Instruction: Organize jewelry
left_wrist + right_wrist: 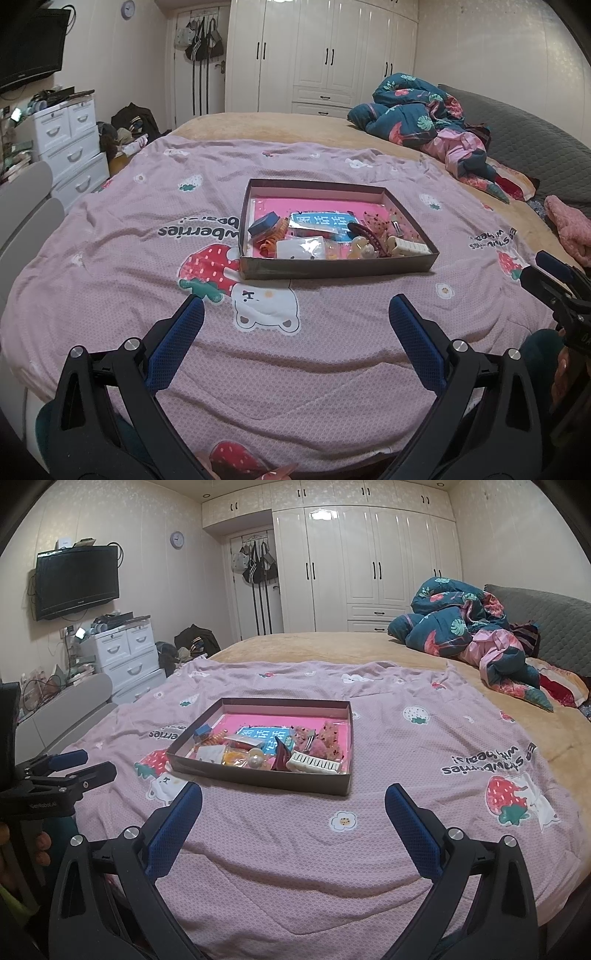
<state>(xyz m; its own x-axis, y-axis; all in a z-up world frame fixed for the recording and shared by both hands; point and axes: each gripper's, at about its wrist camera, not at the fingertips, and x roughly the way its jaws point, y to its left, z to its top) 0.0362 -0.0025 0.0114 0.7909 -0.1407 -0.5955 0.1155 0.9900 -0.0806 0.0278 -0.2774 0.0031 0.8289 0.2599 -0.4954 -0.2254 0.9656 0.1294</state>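
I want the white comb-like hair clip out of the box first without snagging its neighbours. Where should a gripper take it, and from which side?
Probably across its long body near the middle, pinching the narrow width. The white hair clip lies flat along the box's near wall, at its right end, so come down from above with the right gripper, which is open. The dark red clip crowds its left end, so stay right of that.

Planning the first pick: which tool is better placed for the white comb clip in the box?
Probably right. The white comb clip lies in the box's near right corner, nearer the open right tool than the open left tool.
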